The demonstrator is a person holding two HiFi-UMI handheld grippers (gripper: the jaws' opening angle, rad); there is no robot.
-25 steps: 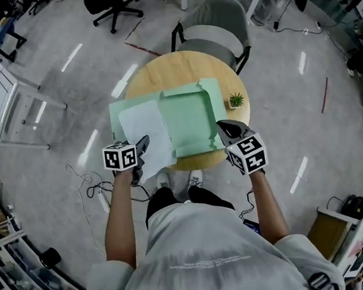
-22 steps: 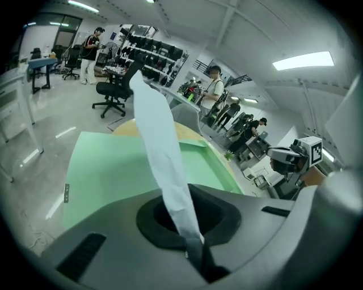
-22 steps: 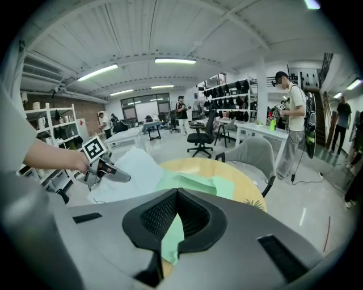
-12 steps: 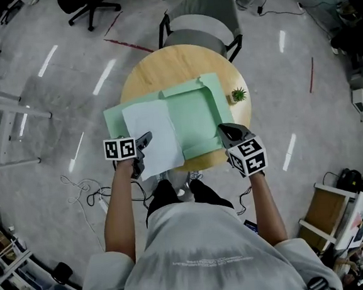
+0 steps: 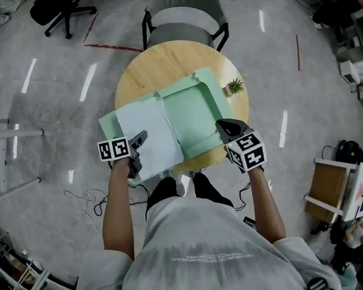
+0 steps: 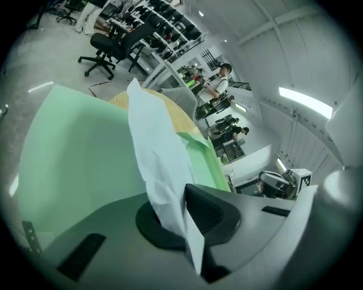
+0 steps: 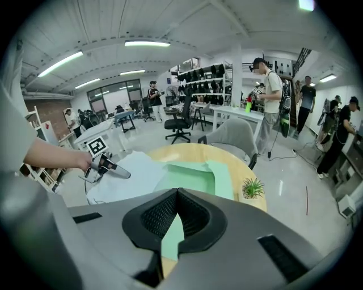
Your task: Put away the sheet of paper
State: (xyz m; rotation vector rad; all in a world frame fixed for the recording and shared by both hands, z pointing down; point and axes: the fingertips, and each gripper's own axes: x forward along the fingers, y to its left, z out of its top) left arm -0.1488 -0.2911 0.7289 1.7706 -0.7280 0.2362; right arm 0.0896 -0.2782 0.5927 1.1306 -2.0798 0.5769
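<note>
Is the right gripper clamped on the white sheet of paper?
No: the right gripper pinches an edge of the green folder, while the left gripper holds the white sheet.

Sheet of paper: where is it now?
Head view, left side: the sheet of paper lies over the left half of the green folder on the round table, near edge in the left gripper.

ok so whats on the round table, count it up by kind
pale green open card folder: 1
white sheet of paper: 1
small green potted plant: 1
total on the round wooden table: 3
</note>
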